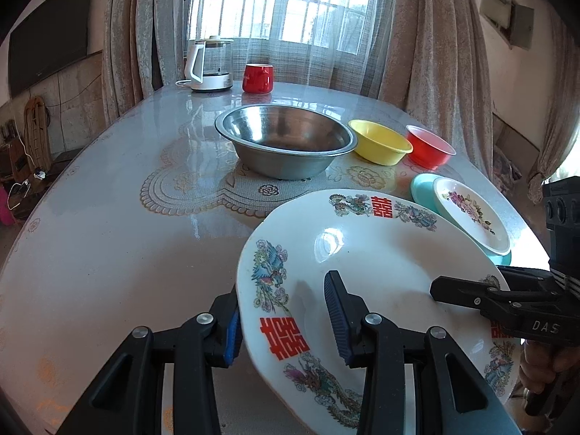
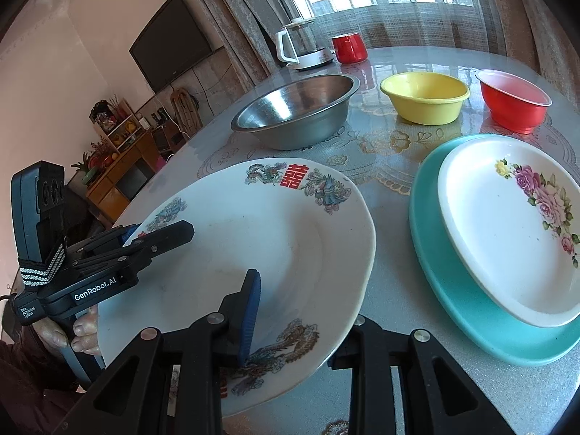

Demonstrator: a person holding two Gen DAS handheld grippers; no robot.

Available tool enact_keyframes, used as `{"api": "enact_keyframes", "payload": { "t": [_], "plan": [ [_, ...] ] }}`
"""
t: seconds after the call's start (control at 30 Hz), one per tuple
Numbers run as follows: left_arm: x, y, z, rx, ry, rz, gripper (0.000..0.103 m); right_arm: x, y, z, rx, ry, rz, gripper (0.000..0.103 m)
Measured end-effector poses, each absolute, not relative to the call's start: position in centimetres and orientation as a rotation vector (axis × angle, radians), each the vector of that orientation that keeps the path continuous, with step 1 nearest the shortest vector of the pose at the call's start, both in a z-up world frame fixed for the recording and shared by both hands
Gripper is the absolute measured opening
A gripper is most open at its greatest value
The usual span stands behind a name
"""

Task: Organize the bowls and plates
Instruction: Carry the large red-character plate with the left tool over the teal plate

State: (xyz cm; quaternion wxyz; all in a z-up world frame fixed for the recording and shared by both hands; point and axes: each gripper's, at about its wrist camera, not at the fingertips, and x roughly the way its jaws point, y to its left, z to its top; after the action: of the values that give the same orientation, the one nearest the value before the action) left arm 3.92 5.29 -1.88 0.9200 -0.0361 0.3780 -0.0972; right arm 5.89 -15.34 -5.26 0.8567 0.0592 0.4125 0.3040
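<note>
From the left wrist camera, the left gripper [image 1: 286, 320] clamps the near left rim of a large white plate [image 1: 362, 272] printed with dragons and red characters, one blue pad under the edge and one on the upper face. The plate rides tilted above the grey table [image 1: 108, 246], clear of its surface. At right, the right gripper [image 1: 467, 291] bites the opposite rim, a hand [image 1: 540, 366] visible on its handle. Beyond lie a steel bowl [image 1: 286, 141], a yellow bowl [image 1: 380, 141] and a red bowl [image 1: 429, 145] in a row, with a kettle [image 1: 208, 65] and red mug [image 1: 257, 78] at the far end.

From the right wrist camera, the right gripper [image 2: 301, 322] pinches the near right edge of the same large white plate [image 2: 253, 246], its blue pad pressed on the upper face and the other finger hidden beneath. The left gripper [image 2: 159, 233] holds the far left rim. Just right of the plate rests a flowered plate [image 2: 507, 232], nested on a teal plate [image 2: 471, 308], both flat on the table.

The step in hand appears to be carrying the big plate toward that stack. As the widest of the three, it likely belongs underneath, so setting it down flat beside the stack looks sensible. Both grips should stay firm and level together, since uneven lifting could let the glazed rim slip.
</note>
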Motion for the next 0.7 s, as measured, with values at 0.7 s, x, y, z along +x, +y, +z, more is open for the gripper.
{"api": "enact_keyframes", "payload": {
  "t": [0.7],
  "plan": [
    [3.9,2.9,-0.1,-0.078,0.724,-0.226,0.041,5.3,-17.8,-3.6,0.119,0.815,0.626,0.029]
  ]
}}
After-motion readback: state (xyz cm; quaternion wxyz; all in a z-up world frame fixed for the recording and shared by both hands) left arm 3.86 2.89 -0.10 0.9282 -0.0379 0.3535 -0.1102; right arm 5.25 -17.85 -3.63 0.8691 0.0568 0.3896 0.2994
